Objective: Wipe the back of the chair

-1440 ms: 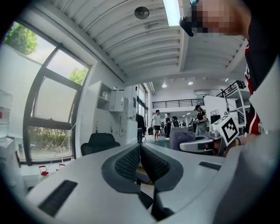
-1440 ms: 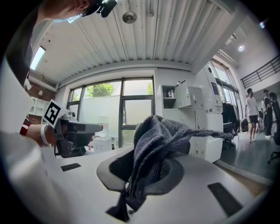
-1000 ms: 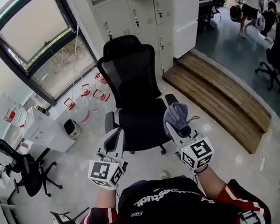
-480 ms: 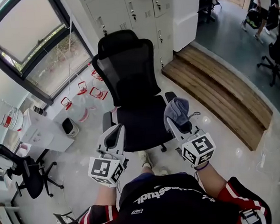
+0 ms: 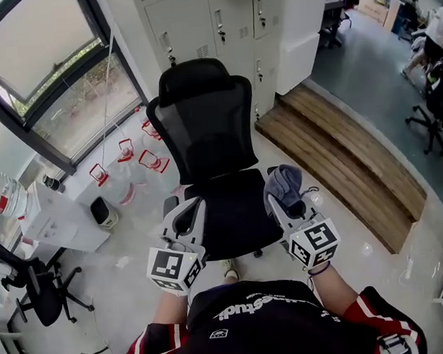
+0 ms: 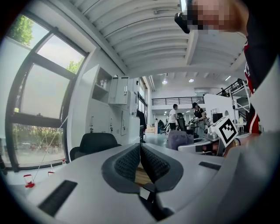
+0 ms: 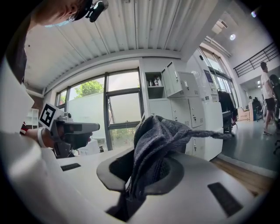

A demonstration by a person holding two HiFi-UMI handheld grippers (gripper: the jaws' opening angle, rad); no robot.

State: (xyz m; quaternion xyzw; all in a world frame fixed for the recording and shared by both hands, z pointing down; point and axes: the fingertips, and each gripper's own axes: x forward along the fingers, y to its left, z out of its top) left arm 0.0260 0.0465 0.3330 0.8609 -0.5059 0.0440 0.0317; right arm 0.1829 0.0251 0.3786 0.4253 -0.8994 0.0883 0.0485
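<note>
A black mesh office chair (image 5: 212,147) stands on the pale floor (image 5: 128,254) directly ahead of the person, turned so that its seat (image 5: 227,210) faces them. Its backrest (image 5: 207,135) rises upright beyond the seat, topped by a headrest (image 5: 193,74). The rear face of that backrest looks away from the person, toward a row of grey lockers (image 5: 218,17) and a large dark-framed window (image 5: 55,63). Both claws are held low in front of the person's body, level with the near edge of the seat, one on each side, and neither touches the chair. The left claw (image 5: 186,213) points forward with its two ribbed jaws brought together at the tips, and in the left gripper view (image 6: 140,151) nothing sits between them. The right claw (image 5: 282,195) is clamped on a grey-blue cloth (image 5: 284,179). In the right gripper view (image 7: 146,168) the cloth (image 7: 162,131) bunches up out of the jaws in a loose mound, with one thin corner trailing off to the right. Each claw carries a cube with square black-and-white markers (image 5: 315,243) near the wrist. To the right of the chair a wooden step (image 5: 349,163) runs diagonally along the edge of a darker floor. Several clear bottles with red labels (image 5: 125,153) stand on the floor below the window, to the left of the chair.
</note>
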